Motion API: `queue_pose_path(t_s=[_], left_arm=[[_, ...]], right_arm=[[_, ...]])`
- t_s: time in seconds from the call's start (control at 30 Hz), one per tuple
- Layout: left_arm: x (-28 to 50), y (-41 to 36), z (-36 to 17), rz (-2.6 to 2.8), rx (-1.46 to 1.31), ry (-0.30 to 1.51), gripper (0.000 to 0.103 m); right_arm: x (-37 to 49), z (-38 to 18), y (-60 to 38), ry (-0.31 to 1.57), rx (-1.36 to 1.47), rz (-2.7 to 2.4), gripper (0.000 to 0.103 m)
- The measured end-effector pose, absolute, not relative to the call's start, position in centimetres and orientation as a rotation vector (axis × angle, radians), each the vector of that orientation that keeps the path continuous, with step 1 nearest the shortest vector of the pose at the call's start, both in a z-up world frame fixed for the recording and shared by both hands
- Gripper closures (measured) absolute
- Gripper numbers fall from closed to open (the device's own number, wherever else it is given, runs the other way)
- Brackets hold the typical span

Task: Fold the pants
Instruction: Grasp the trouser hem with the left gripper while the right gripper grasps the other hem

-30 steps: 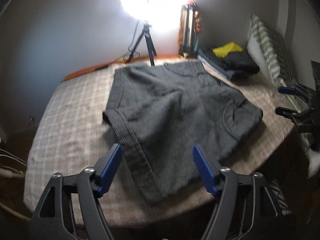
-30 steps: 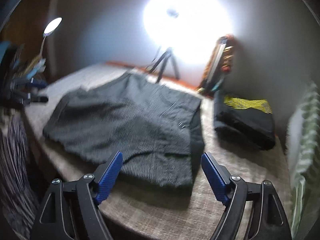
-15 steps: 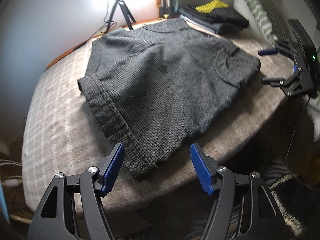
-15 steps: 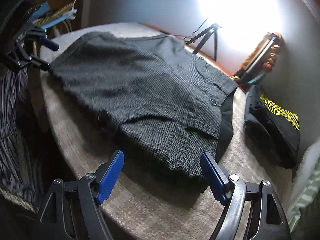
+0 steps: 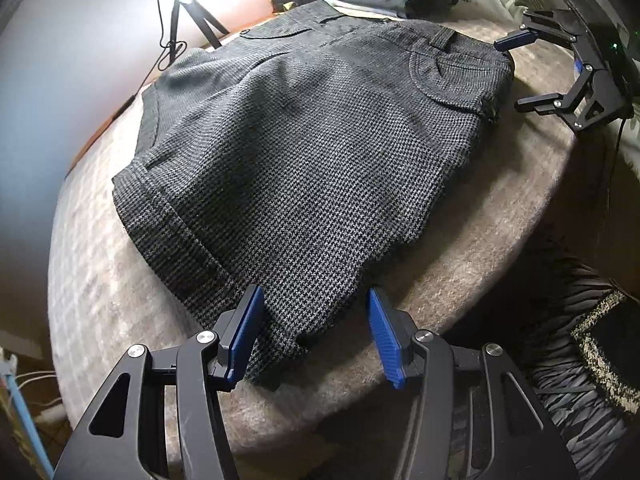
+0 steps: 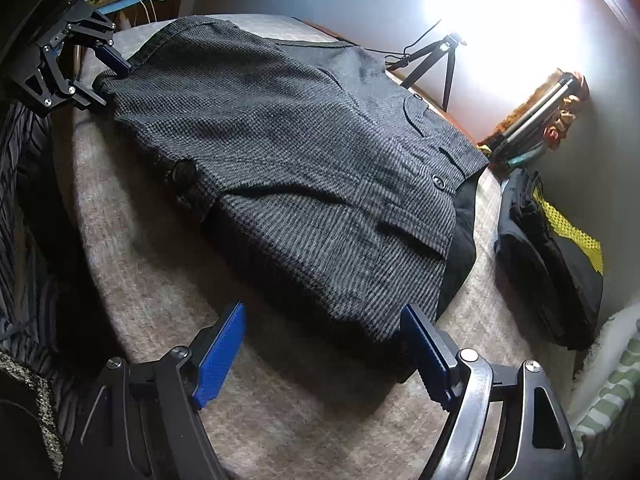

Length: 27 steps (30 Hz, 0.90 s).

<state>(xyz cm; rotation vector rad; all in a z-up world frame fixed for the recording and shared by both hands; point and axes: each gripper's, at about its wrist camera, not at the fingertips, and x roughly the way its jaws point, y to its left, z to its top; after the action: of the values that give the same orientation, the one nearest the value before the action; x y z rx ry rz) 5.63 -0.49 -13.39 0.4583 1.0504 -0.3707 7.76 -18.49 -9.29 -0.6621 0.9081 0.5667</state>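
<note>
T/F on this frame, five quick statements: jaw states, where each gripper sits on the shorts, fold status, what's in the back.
1. The left gripper is open at the cuffed hem corner of the dark grey houndstooth shorts. True.
2. The right gripper is shut on the waistband. False: it is open, its jaws straddling the near waistband corner, nothing clamped.
3. The shorts lie spread flat on the beige checked blanket, no fold made. True.
4. A folded black garment with yellow mesh sits on top of the shorts. False: it lies apart, beyond the waistband.
5. The black tripod lies toppled on the shorts. False: it stands upright behind them.
</note>
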Motion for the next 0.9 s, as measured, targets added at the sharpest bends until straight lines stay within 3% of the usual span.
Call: queue_pose_path(t_s=[0.13, 0.37, 0.43, 0.5, 0.57, 0.8, 0.9], left_arm=[[5.2, -0.9, -13.8, -0.381, 0.507, 1.028, 0.048], [5.7, -0.6, -13.9, -0.403, 0.484, 1.007, 0.045], [5.8, -0.4, -13.8, -0.416, 0.456, 1.013, 0.054], [6.1, -0.4, -13.6, -0.435, 0.427, 1.02, 0.077], [6.2, -0.7, -13.2, -0.446, 0.421, 1.006, 0.092], [6.2, -0.2, -9.8, -0.438, 0.348, 0.915, 0.099], [6.6, 0.3, -7.9, -0.429, 0.307, 0.87, 0.099]], right_arm=[[8.3, -9.6, -17.7, 0.881, -0.711, 0.58, 0.023], [9.1, -10.0, -17.4, 0.895, -0.674, 0.611, 0.048], [9.1, -10.0, -17.5, 0.894, -0.663, 0.61, 0.054], [9.1, -9.9, -17.4, 0.885, -0.655, 0.604, 0.059], [9.1, -9.7, -17.4, 0.882, -0.64, 0.601, 0.065], [9.1, -7.6, -17.5, 0.834, -0.609, 0.576, 0.084], [9.2, -6.0, -17.6, 0.796, -0.58, 0.559, 0.086]])
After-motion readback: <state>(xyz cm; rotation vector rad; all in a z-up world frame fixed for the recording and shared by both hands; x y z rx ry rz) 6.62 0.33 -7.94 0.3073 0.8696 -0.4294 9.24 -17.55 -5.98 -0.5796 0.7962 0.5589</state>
